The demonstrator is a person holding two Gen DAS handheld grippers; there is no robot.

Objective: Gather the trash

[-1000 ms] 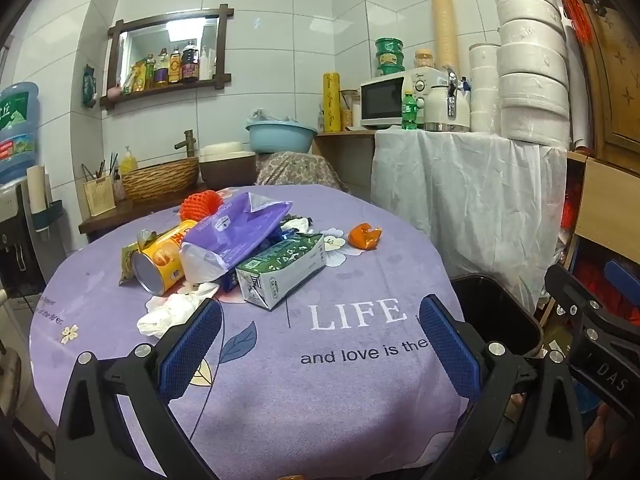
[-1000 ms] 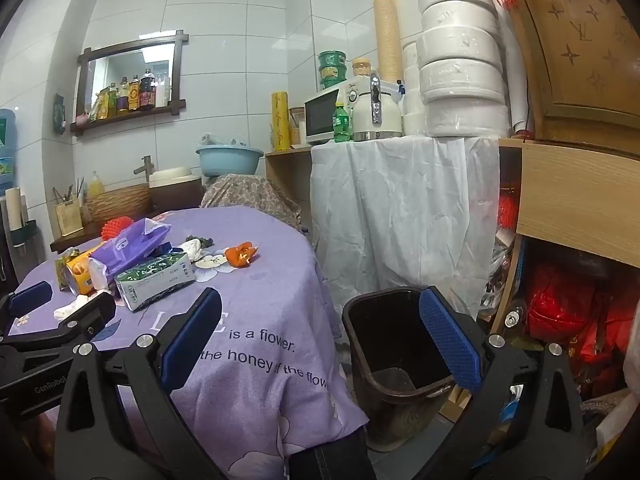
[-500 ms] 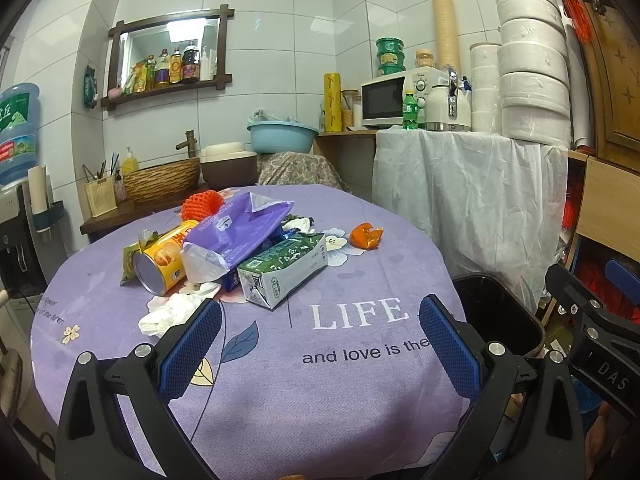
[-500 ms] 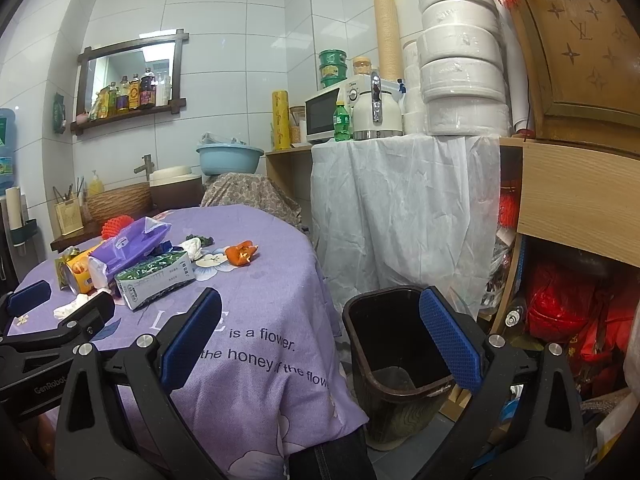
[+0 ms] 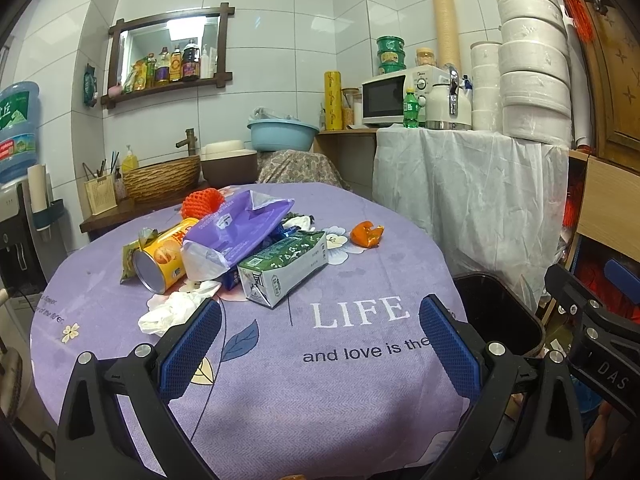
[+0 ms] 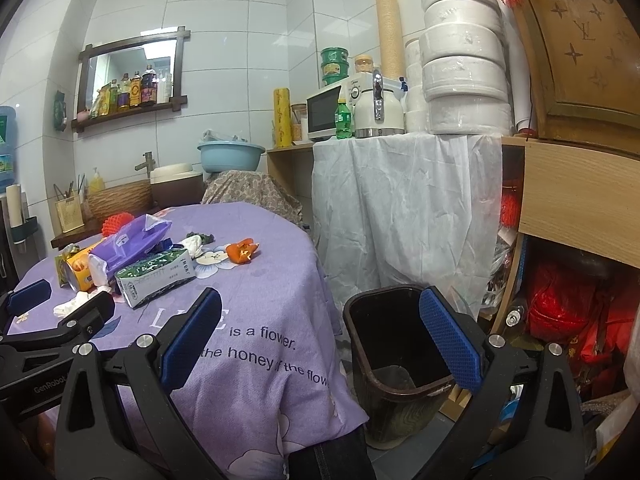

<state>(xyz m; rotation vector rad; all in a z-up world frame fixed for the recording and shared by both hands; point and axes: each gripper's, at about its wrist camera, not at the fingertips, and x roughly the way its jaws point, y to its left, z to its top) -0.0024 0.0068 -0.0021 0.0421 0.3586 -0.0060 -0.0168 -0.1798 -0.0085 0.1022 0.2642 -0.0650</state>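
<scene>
Nothing is moved: both the left hand-held gripper (image 5: 320, 336) and right hand-held gripper (image 6: 320, 332) are held wide apart, empty, near the purple-clothed round surface (image 5: 280, 380).

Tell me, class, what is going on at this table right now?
A person holds two grippers, both with jaws open and empty, over a purple-clothed table. The left gripper faces a pile of trash: a can, a purple bag, a green carton, tissue and an orange scrap. The right gripper points toward the dark bin beside the table. Nothing is picked up yet.
</scene>
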